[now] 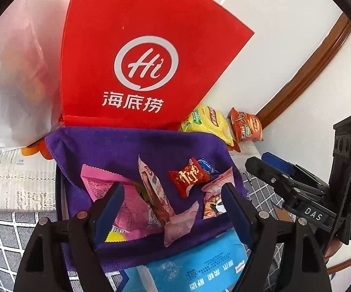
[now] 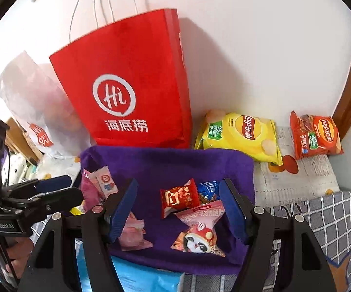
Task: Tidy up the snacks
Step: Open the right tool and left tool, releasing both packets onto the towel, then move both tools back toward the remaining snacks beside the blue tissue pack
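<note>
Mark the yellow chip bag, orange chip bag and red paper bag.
yellow chip bag (image 2: 246, 136), right wrist view, middle of its front
orange chip bag (image 2: 317, 135), right wrist view, its round logo
red paper bag (image 2: 136, 77), right wrist view, front panel

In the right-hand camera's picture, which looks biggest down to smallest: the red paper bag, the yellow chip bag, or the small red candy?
1. Red paper bag
2. Yellow chip bag
3. Small red candy, smallest though nearest the camera.

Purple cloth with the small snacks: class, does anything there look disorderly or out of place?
Yes. On the purple cloth the small packets lie jumbled and overlapping, the red candy packet tilted against the blue one; the cloth covers part of a light-blue pack.
</note>
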The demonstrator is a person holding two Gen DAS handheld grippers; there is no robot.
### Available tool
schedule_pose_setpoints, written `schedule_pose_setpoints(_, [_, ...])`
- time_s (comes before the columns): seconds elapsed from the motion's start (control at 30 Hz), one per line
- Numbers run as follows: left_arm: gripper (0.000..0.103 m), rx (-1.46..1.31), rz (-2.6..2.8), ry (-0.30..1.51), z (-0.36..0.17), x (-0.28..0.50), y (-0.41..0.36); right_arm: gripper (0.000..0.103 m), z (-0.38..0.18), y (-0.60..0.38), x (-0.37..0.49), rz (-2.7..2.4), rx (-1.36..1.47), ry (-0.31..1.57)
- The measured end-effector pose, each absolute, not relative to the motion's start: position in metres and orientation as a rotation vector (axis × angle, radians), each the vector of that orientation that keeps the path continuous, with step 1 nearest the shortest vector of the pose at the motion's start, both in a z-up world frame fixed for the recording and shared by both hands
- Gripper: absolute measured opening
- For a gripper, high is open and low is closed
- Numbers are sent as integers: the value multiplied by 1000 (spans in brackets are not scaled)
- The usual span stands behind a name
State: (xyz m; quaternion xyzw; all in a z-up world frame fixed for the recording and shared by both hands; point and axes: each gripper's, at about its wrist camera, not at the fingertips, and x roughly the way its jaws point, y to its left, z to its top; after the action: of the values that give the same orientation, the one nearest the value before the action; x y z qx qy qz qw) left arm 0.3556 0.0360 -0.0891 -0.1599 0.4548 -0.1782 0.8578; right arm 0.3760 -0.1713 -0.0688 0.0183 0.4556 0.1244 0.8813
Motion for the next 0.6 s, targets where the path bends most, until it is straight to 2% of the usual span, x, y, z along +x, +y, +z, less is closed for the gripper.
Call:
schedule_pose_setpoints(0.23, [80,-314,-355,953,-73,345,36,70,-41,-165,346,255,-6,886])
schedule_pose_setpoints(0.6, [80,-279,-373,906,-33,304,27,69,-29,-177,269,257,5,944])
